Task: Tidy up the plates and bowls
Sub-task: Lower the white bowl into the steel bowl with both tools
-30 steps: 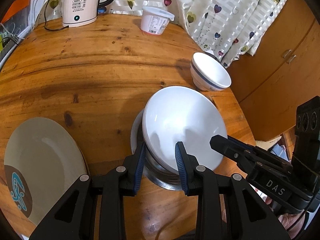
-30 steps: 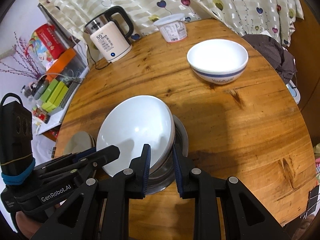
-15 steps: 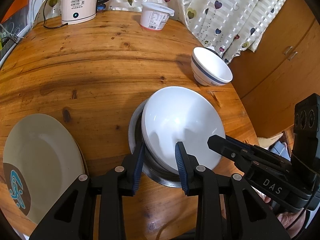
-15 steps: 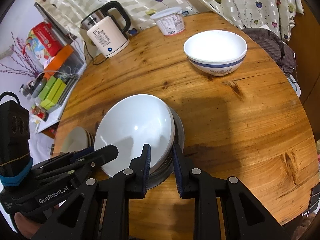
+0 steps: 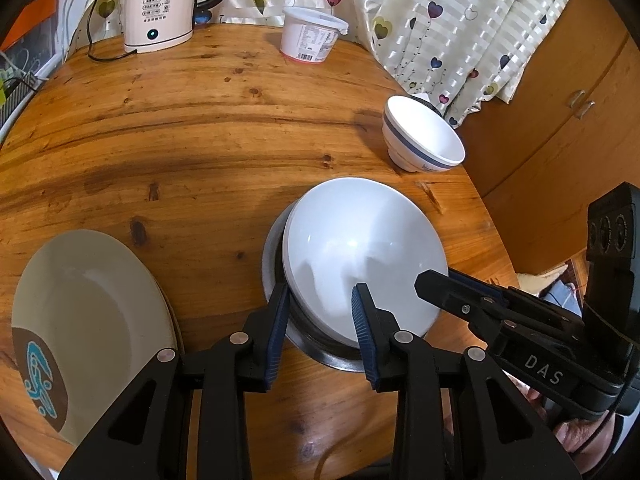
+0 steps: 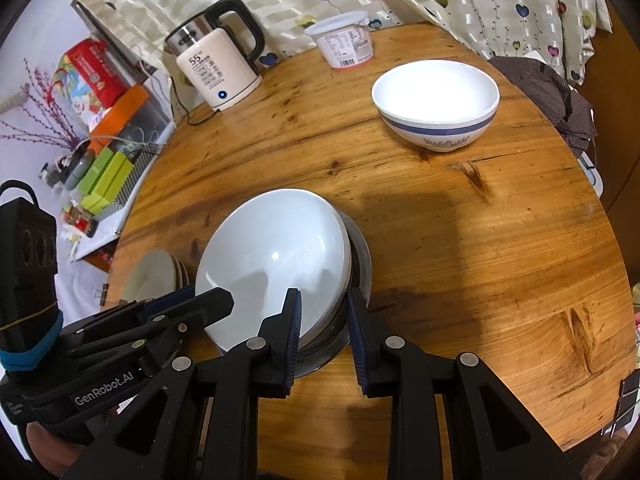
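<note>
Stacked white bowls (image 5: 352, 248) (image 6: 272, 248) sit tilted inside a steel bowl (image 5: 276, 248) (image 6: 360, 256) near the front of the round wooden table (image 5: 200, 140). My left gripper (image 5: 321, 288) (image 6: 208, 298) grips the stack's near-left rim, with one pad outside the steel rim and one inside the top white bowl. My right gripper (image 6: 323, 294) (image 5: 436, 280) is shut on the opposite rim in the same way. A blue-banded white bowl (image 5: 424, 140) (image 6: 436, 100) stands alone at the far right. Beige plates (image 5: 88, 312) (image 6: 154, 276) with a blue-and-brown motif lie stacked left of the bowls.
A cream electric kettle (image 5: 156, 8) (image 6: 216, 72) with its cord and a lidded white tub (image 5: 310, 36) (image 6: 344, 42) stand at the table's far edge by the curtain. A dark cloth (image 6: 552, 96) hangs beyond the right edge. A wooden cabinet (image 5: 560, 120) is close on the right.
</note>
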A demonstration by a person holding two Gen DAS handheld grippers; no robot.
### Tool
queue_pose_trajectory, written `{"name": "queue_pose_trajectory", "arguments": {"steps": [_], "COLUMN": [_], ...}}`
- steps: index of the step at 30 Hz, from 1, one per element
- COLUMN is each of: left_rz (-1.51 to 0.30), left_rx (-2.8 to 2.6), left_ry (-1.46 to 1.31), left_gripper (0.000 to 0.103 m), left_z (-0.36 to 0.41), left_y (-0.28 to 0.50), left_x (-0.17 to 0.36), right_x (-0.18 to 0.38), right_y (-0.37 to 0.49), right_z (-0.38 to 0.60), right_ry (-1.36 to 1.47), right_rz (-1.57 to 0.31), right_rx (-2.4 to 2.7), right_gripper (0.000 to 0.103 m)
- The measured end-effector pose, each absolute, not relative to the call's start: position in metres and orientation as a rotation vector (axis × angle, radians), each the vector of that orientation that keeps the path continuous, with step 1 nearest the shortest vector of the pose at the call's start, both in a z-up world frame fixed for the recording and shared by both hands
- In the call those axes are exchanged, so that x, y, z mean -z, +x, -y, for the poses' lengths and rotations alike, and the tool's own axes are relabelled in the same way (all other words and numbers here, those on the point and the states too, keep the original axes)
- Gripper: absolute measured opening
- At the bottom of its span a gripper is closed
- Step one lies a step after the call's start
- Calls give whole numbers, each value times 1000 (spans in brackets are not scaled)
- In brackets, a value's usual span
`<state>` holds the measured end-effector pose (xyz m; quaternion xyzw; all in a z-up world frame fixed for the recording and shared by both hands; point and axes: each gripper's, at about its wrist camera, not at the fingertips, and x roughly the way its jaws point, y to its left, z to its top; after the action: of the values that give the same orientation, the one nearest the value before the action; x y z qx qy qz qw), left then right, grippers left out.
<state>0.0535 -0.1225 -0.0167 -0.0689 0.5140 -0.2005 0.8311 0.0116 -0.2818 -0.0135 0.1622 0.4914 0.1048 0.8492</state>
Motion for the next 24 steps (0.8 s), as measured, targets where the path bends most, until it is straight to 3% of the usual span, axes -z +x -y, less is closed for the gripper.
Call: {"name": "queue_pose_trajectory", "arguments": {"steps": [24], "left_rz": [-993], "left_rx": [401], "left_ry": [-121], "left_gripper": [34], "left_z": [114], "left_y": [48], "left_x": [-11], "right_x": [-14], "right_y": [6], "right_z": [289], "right_ry": [318], "right_rz": [-958], "right_rx": [-238], "right_gripper": [27]}}
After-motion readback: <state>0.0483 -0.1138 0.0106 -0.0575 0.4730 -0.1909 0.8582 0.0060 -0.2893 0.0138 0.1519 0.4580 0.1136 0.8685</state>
